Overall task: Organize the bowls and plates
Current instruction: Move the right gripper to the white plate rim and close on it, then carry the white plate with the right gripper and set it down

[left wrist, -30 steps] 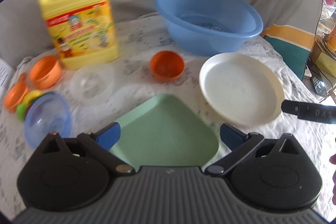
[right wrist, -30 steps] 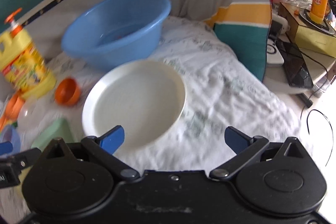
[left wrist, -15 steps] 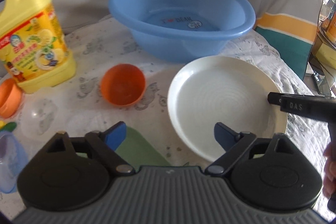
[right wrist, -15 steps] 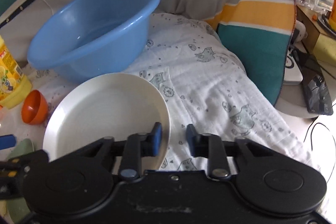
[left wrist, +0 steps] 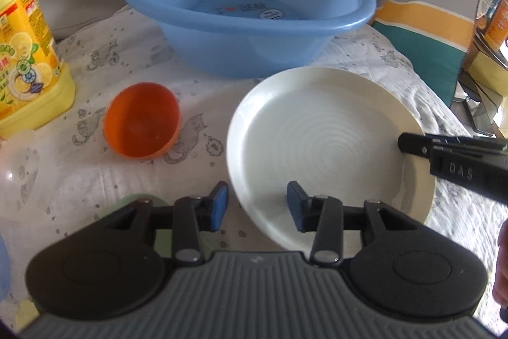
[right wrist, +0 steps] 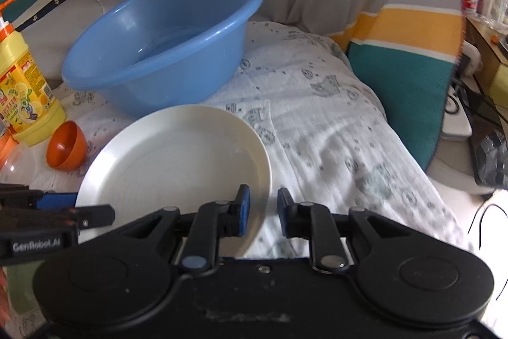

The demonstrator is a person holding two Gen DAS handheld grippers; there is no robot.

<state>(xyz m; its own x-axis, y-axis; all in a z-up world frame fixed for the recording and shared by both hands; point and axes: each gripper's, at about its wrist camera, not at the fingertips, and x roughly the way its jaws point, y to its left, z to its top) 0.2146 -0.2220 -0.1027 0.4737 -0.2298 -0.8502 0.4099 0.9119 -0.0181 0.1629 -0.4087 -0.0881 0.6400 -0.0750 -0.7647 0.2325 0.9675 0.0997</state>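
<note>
A white plate (left wrist: 320, 145) lies on the cloth in front of a blue basin (left wrist: 247, 5). My left gripper (left wrist: 255, 208) straddles the plate's near-left rim, its fingers half closed and not quite touching it. My right gripper (right wrist: 263, 207) is shut on the plate's (right wrist: 177, 161) right rim and it shows from the side in the left wrist view (left wrist: 412, 145). A small orange bowl (left wrist: 142, 120) sits left of the plate. The corner of a green plate (left wrist: 136, 202) peeks out under my left gripper.
A yellow detergent bottle (left wrist: 28, 53) stands at the left, with a clear bowl (left wrist: 19, 161) in front of it. A striped cushion (right wrist: 403, 53) and a side table with cables (right wrist: 476, 116) lie to the right.
Both grippers moved in on the white plate. The right one closed on its rim. The left one shifted right off the green plate and narrowed around the white plate's edge.
</note>
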